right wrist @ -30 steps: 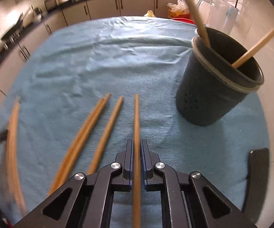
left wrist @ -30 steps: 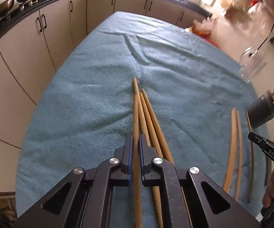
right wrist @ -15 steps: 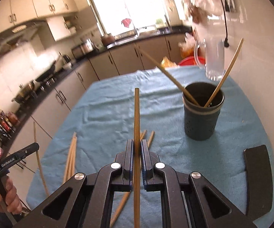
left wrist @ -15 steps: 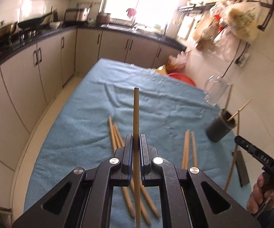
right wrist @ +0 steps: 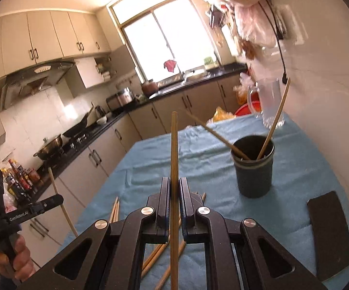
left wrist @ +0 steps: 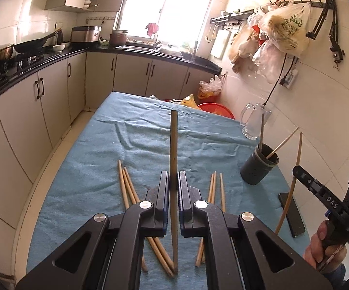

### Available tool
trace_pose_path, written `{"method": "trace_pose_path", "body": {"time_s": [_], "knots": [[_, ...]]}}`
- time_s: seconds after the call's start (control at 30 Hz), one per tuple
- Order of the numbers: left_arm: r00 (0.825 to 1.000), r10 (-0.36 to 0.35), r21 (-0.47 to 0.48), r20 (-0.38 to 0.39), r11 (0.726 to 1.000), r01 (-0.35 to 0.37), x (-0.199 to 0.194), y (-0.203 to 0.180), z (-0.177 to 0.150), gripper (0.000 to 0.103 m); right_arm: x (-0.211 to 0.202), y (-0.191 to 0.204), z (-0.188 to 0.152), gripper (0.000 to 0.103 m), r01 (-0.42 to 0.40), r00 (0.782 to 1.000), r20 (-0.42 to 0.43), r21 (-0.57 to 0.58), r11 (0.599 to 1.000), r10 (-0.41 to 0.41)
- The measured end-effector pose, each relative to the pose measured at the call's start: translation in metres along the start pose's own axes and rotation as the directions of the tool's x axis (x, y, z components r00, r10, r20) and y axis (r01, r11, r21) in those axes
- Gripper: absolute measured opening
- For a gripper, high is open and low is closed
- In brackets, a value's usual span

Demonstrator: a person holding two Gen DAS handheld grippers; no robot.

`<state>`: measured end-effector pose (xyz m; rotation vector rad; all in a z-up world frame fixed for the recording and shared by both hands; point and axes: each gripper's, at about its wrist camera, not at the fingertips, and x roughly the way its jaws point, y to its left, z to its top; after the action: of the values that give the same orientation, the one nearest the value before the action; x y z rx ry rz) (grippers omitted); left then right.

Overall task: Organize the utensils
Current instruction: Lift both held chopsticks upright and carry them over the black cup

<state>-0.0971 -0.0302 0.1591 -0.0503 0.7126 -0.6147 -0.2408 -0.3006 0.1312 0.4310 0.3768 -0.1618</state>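
Blue cloth (left wrist: 106,149) covered a kitchen table, and a dark utensil cup (right wrist: 253,176) stood on it near the tiled wall, two chopsticks leaning out of its mouth. Well short of the cup, the left gripper (left wrist: 173,188) was clenched on one chopstick (left wrist: 173,142), its long axis running straight ahead along the fingers, tip raised above the cloth. Closer to the cup, the right gripper (right wrist: 174,193) pinched another chopstick (right wrist: 174,149) the same way. Loose chopsticks (left wrist: 126,191) lay flat on the cloth, lengthwise, below both grippers.
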Motion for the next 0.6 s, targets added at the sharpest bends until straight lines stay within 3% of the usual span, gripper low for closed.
{"method": "trace_pose_path", "body": {"time_s": [0.17,0.6], "knots": [[1.000,-0.012,0.012,0.000,1.000,0.012,0.001,-0.009,0.004,0.006,-0.006,0.000,0.000,0.007,-0.035,0.999,0.032,0.000,0.999,0.035],[0.996,-0.084,0.096,0.005,0.992,0.083,0.007,-0.058,0.035,0.006,-0.016,-0.014,0.029,0.007,0.013,0.988,0.156,0.000,1.000,-0.012]]}}
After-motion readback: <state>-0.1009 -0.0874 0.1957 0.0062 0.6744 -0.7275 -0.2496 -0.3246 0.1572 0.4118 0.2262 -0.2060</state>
